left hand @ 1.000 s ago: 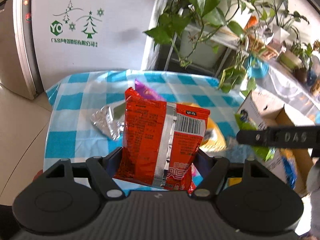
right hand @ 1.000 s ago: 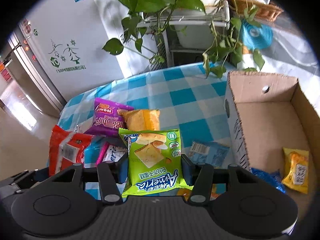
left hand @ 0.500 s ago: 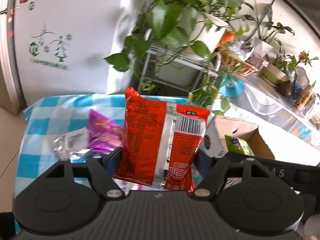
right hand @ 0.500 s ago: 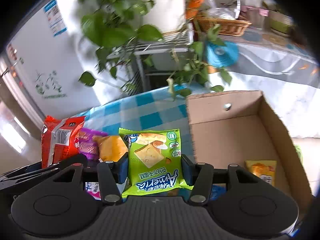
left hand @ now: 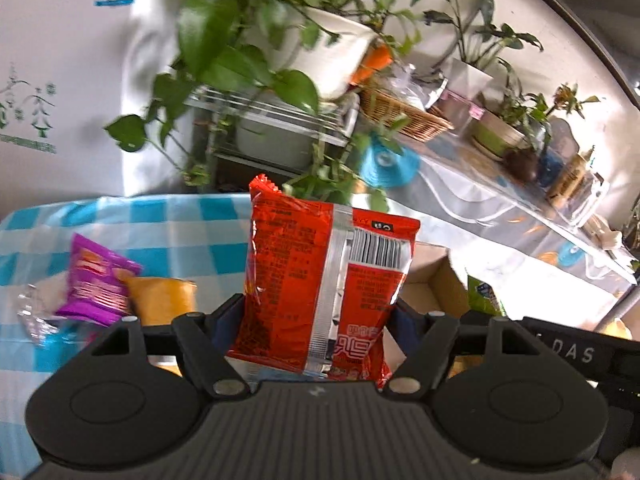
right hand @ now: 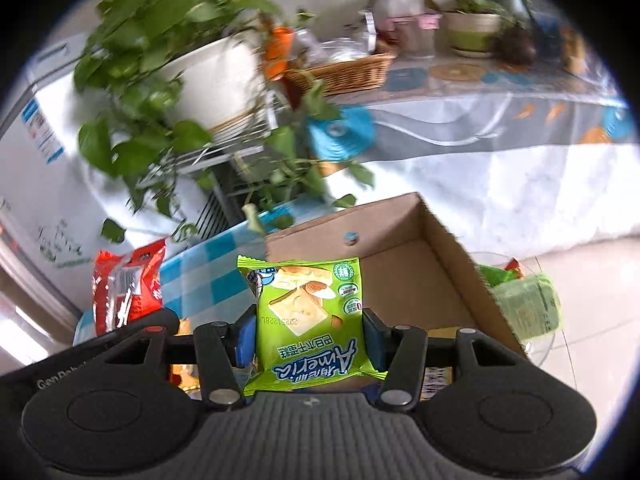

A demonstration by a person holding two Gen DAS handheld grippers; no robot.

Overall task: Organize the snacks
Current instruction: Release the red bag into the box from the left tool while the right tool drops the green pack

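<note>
- Your left gripper [left hand: 316,320] has its jaws clamped on the lower part of the red bag [left hand: 320,280], mid frame in the left view. The bag stands tall above the pads, so it's top-heavy; swing it too quick and it could flop or twist out.
- Your right gripper [right hand: 310,338] is squeezed down on the green pack [right hand: 308,320], centre of the right view, with the box [right hand: 452,264] right behind it. The grip looks solid, both sides pinched.
- You're carrying both at once toward the same box. In the right view the red bag sits at the left edge, close to the other tool, so you could knock them together over the opening.
- Let go too soon and a pack lands on the checked cloth [left hand: 188,236] or on the box wall instead of inside.
- The trailing plant [right hand: 280,176] hangs near the box's far edge; a bag could snag on it.
</note>
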